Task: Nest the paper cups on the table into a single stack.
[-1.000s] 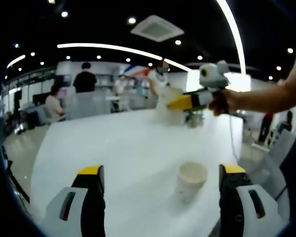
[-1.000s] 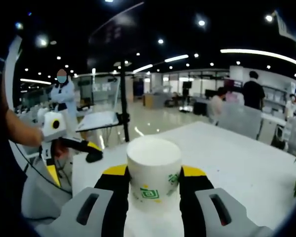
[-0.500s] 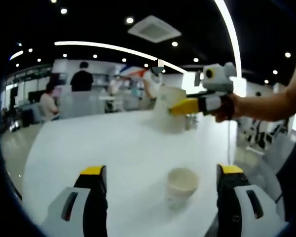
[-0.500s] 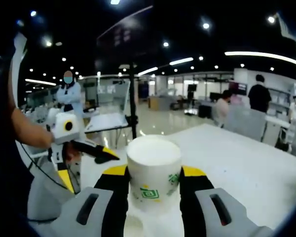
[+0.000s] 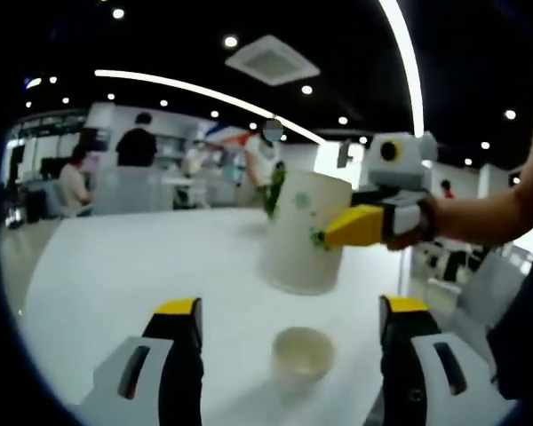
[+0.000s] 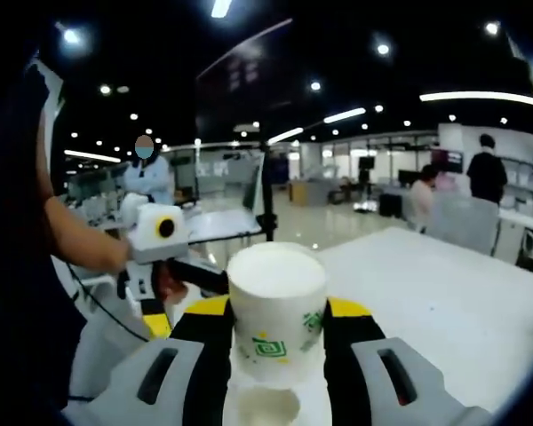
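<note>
Compared with a second ago, the held paper cup [image 5: 304, 232] looms much larger in the left gripper view, now at the centre of the frame and directly above the empty cup [image 5: 301, 355] that stands on the white table [image 5: 115, 266]; earlier it sat small and far off near the upper middle. The right gripper [image 5: 355, 226] that carries it comes in from the right edge, its yellow-tipped jaws clamped on the cup's side, with a person's hand [image 5: 417, 222] and forearm behind it. The standing cup has slid from lower right toward lower centre of the frame, between the left gripper [image 5: 289, 328] jaws, which are spread wide and touch nothing. In the right gripper view the held cup [image 6: 276, 311] sits as before, pinched between the two yellow jaw pads of the right gripper [image 6: 276, 321] at lower centre, but the rim of the empty cup [image 6: 262, 406] now shows just below it at the bottom edge, where there was bare table earlier. The left gripper [image 6: 164, 266] has drawn closer at centre left. Around the table, people stand and sit in the background of both views, and ceiling lights [image 5: 231, 41] dot the upper frame. Nothing lies between the two cups.
</note>
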Available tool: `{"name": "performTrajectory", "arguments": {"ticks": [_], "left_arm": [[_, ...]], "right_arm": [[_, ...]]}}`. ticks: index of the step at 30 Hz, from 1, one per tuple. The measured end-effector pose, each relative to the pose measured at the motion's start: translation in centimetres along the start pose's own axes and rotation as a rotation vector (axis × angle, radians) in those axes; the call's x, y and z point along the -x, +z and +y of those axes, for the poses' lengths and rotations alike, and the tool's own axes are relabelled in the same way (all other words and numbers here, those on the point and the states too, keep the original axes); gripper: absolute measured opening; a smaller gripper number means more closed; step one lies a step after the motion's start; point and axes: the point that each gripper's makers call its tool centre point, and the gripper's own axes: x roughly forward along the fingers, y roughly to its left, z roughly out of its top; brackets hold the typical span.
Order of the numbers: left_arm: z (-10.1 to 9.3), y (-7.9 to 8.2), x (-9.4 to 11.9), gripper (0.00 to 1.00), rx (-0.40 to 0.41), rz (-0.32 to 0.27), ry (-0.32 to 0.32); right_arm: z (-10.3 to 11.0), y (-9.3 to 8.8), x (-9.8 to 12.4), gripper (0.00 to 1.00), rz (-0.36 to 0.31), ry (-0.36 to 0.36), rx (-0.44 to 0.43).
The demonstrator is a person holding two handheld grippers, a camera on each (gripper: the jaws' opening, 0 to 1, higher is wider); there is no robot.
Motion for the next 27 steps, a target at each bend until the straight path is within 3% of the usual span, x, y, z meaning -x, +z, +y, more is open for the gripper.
{"name": "performTrajectory", "arguments": {"ticks": [5, 12, 18, 22, 27], "left_arm": [[-1.0, -0.2, -0.2, 0.67, 0.008, 0.006, -0.046], [-2.5, -0.1, -0.3, 0.40, 0.116, 0.014, -0.123], [-2.9, 0.6, 0.3, 0.17, 0.120, -0.003, -0.161], [-3.7, 1.2, 0.9, 0.10, 0.094, -0.017, -0.214], [-4.3, 2.3, 1.3, 0.11, 0.069, -0.036, -0.263]], "right_arm": [[1.2, 0.0, 0.0, 0.37, -0.020, 0.025, 0.006], [1.4, 0.2, 0.4, 0.37, -0.067, 0.027, 0.005], [1.5, 0.4, 1.2, 0.37, -0.103, 0.037, -0.006], [1.8, 0.7, 1.8, 0.37, -0.127, 0.059, -0.029], [2.5, 0.8, 2.1, 0.37, -0.142, 0.090, -0.053]]}}
